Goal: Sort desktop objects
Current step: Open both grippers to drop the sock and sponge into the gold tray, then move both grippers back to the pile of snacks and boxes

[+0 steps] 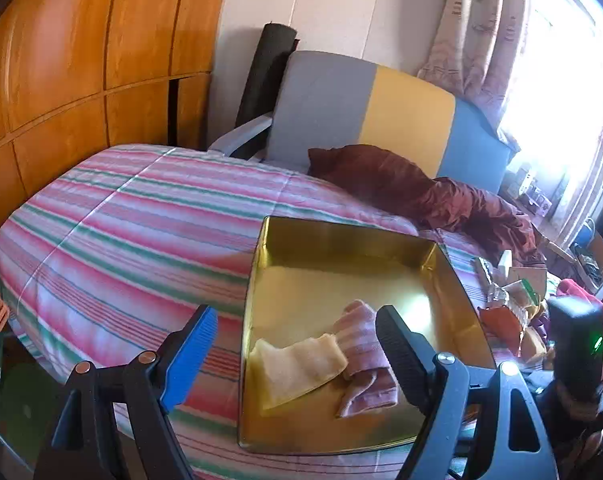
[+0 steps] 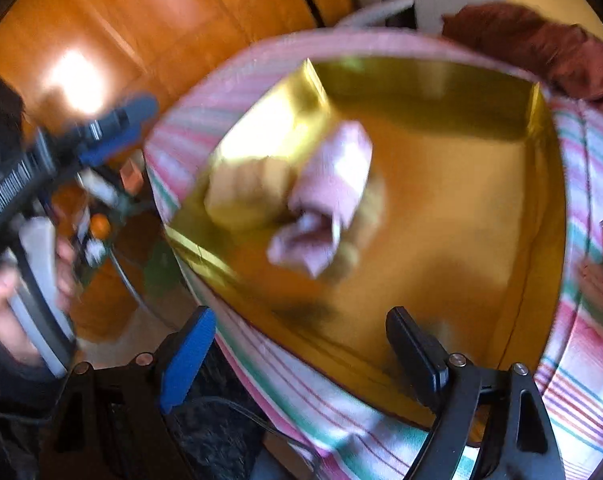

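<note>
Both grippers are up over the bed now, and both are empty. The left gripper (image 1: 297, 344) has its jaws wide apart, nothing between them, hovering at the near-left edge of the gold tray (image 1: 261, 280). The right gripper (image 2: 301, 344) is spread wide too, clear of everything, above the tray's near rim.

Inside the tray lie two items already: a cream cloth (image 1: 301, 364) and a pink striped cloth (image 1: 361, 356), touching each other in the near part, with the far half bare. So the step in hand looks like the gap between drop-offs, one item in and the next to fetch.

The next move probably calls for a swing toward the clutter (image 1: 509, 300) just right of the tray, a pick from the pile of wrappers and small packets, then a carry over the rim.

Only the left view shows that pile, sharp, plus the striped quilt (image 1: 121, 232) and the dark red bedding (image 1: 421, 188). The right view is blurred, but it alone shows the person's hand (image 2: 5, 300) on the left gripper's handle.
</note>
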Demonstrator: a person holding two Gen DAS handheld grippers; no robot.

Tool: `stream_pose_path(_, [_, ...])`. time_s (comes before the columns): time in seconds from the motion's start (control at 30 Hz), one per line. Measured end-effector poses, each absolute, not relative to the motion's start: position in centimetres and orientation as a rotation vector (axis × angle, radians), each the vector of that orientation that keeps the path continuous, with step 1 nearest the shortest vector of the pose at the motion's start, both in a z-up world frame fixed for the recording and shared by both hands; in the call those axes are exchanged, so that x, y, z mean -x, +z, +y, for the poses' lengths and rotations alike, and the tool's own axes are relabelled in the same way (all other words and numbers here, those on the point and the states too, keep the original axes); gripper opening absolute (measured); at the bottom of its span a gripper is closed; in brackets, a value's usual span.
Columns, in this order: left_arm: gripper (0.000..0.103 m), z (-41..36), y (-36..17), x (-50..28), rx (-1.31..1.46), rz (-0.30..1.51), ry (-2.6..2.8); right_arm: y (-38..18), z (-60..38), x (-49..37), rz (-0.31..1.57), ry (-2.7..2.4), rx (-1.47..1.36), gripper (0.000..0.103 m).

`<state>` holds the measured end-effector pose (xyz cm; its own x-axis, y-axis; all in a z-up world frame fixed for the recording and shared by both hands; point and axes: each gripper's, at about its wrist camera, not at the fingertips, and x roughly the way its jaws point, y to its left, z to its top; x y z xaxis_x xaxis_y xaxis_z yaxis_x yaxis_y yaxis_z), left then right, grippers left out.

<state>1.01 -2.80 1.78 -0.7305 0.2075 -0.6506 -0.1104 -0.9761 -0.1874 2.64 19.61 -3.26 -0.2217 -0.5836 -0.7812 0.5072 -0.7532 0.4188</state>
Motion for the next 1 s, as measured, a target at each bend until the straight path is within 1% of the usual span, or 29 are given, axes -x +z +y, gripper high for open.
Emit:
stream_pose_path(0.03, [0.083,-2.6,1.9,-0.9,1.063,-0.192,2.765,-2.6,20.2,-2.5,-0.144,-2.048,-1.303,0.093])
stream_pose_path(0.1, [0.082,-2.2,1.9,-0.6,1.067,-0.19,2.746,-1.3,21.6,-2.3,-0.221,-2.107,-1.238,0.095])
stream_pose_path(0.2, [0.081,-1.7,1.9,-0.3,1.077,-0.208,2.702,0.2,23.8,-2.4,-0.302,-2.206,-1.167,0.099])
stream_pose_path(0.3, [0.081,-0.6,1.9,-0.1,1.083,-0.189,2.666,1.1,27.0,-2.9,-0.393,-2.301,-1.124,0.103])
stream_pose_path(0.4, [0.081,0.9,1.8,0.3,1.112,-0.166,2.614,1.3,30.0,-3.3,-0.469,-2.369,-1.139,0.103])
stream_pose_path(0.63, [0.081,6.4,2.6,0.2,1.078,-0.023,2.492,0.4,39.0,-5.5,-0.579,-2.576,-1.248,0.103])
stream_pose_path(0.8, [0.082,12.0,3.0,0.1,1.049,0.086,2.349,0.0,45.2,-7.8,-0.675,-2.693,-1.311,0.103])
stream_pose_path(1.0, [0.082,18.5,2.5,-0.3,1.074,0.136,2.186,-0.3,49.7,-9.6,-0.796,-2.762,-1.324,0.103])
